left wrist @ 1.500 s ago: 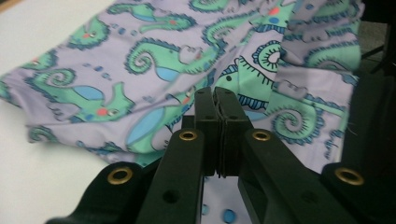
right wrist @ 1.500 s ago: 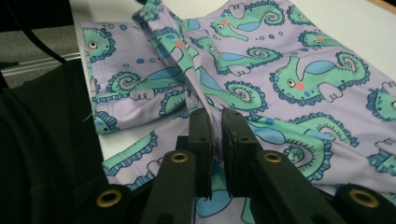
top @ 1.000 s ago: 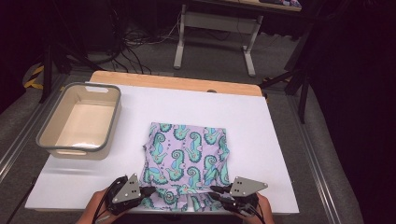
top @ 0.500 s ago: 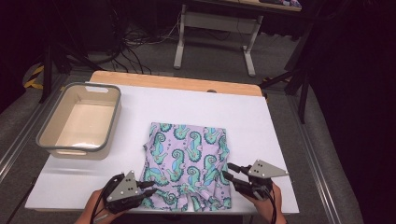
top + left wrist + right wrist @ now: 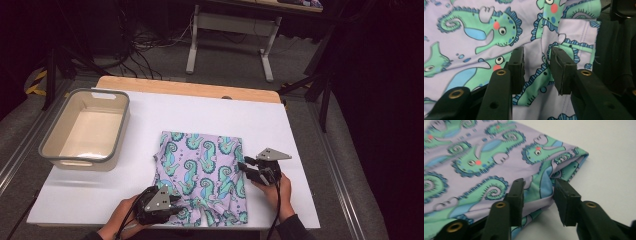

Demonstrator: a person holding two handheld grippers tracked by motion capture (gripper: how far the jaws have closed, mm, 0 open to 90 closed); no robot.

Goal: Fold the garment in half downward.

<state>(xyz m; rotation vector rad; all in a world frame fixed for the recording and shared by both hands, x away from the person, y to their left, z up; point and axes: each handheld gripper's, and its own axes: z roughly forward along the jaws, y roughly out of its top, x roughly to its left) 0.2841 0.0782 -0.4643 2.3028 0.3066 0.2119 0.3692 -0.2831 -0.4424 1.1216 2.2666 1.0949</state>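
Shorts (image 5: pixel 202 177) with a seahorse print are lying flat on the white table (image 5: pixel 300 135), folded, between my two tongs. I am holding my left gripper (image 5: pixel 167 202) over the near left corner, by the leg openings; its jaws have just been opening and are standing spread, with a fold of the cloth (image 5: pixel 536 62) lying in the gap but not pinched. My right gripper (image 5: pixel 247 167) is sitting at the right edge, farther up the fabric, pointing in toward it; its jaws have been closing a little yet are standing apart, straddling the folded edge (image 5: pixel 541 190) without pressing it. The shorts are running lengthwise away from me, so the far hem is lying ahead of both tongs, and the right one is nearer to it. I judge the next grab turns on that right edge: the pads need to come in across the fold. The bin (image 5: pixel 85 130) is sitting well off to the left of my left gripper. How many layers are lying under each jaw I cannot tell, and the near hem is partly hidden by my hands.
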